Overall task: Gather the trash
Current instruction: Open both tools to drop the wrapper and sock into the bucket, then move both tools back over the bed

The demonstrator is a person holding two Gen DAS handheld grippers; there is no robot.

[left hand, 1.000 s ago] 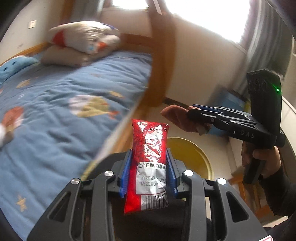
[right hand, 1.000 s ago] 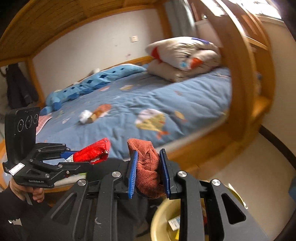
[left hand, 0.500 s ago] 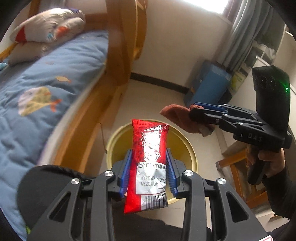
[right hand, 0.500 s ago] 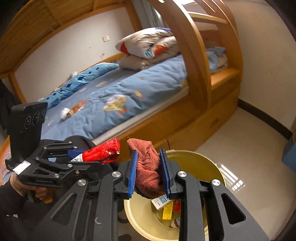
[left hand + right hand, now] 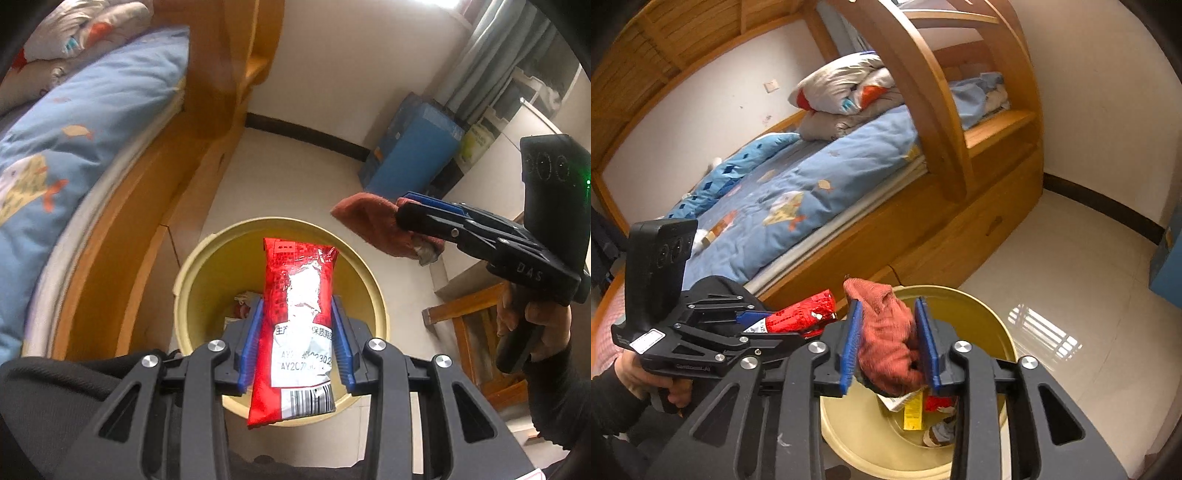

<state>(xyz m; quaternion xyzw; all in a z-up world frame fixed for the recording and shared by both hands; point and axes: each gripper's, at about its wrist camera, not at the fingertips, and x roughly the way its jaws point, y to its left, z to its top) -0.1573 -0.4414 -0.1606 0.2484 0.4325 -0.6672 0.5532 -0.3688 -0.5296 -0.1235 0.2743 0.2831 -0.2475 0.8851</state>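
A red foil snack wrapper [image 5: 295, 295] stands upright between the blue pads of my left gripper [image 5: 297, 306]. Its jaws are opening, and the pads still touch the wrapper's sides. It hangs right over a yellow bin [image 5: 184, 280] holding several scraps. My right gripper [image 5: 887, 306] has a crumpled rust-red cloth [image 5: 886, 332] between its pads. Those jaws are opening too, with the cloth still filling the gap, above the same bin [image 5: 990, 317]. In the left wrist view the right gripper [image 5: 402, 208] and cloth [image 5: 369, 218] hover at the bin's right rim.
A wooden bunk bed [image 5: 942, 236] with a blue quilt [image 5: 820, 177] stands just left of the bin. A small white and orange scrap [image 5: 705, 236] lies on the quilt. A blue box [image 5: 413, 147] and a wooden stool [image 5: 465, 310] stand on the tiled floor to the right.
Both grippers swung away from the bed and sank until they hang over the yellow bin. The pads of each now stand slightly wider apart around the wrapper and the cloth.
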